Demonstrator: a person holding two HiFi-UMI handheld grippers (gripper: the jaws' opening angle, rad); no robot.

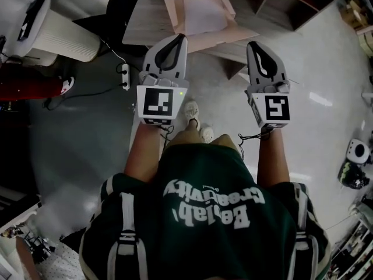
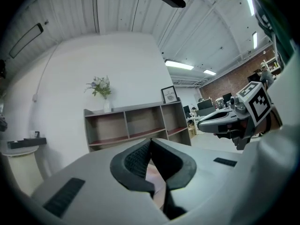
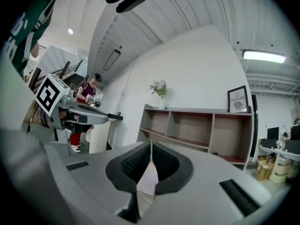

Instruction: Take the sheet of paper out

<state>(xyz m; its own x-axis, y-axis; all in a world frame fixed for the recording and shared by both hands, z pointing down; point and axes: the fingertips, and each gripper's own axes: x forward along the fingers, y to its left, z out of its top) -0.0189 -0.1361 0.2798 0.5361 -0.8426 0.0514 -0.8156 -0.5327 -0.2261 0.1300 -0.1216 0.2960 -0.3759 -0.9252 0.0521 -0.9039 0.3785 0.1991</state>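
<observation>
In the head view a pale pink folder point(image 1: 175, 7) lies on the wooden table point(image 1: 143, 25) ahead, with a whitish sheet of paper point(image 1: 204, 13) lying in it. My left gripper point(image 1: 180, 38) points level at the table's near edge, just short of the folder, its jaws shut and empty. My right gripper point(image 1: 255, 44) is held level beside it, to the right of the folder, also shut on nothing. In the left gripper view the left gripper point(image 2: 151, 142) has its dark pads meeting at the tips. The right gripper point(image 3: 151, 144) looks the same in its own view.
A brown open shelf point(image 2: 136, 125) point(image 3: 201, 130) stands against the white wall behind the table, with a vase of flowers point(image 2: 102, 90) on top. A white ribbed cylinder point(image 1: 58, 34) and a power strip point(image 1: 125, 76) are on the floor at left. A person in red point(image 3: 86, 95) stands farther off.
</observation>
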